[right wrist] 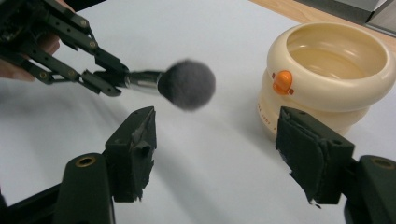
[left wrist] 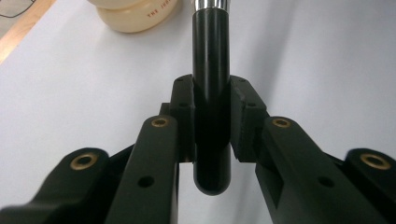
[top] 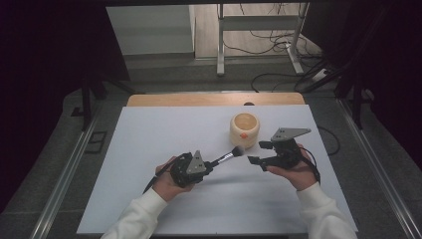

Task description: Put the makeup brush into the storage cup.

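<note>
White table (top: 149,164) carries the work: the left gripper (top: 213,164) pinches a black-handled makeup brush (top: 226,158) with grey bristles, just ahead of the spread, empty right gripper (top: 259,152). Best keep the handle level and steer the bristles squarely into the cream round plastic bowl (top: 245,130) — it stands just beyond the right gripper.
</note>
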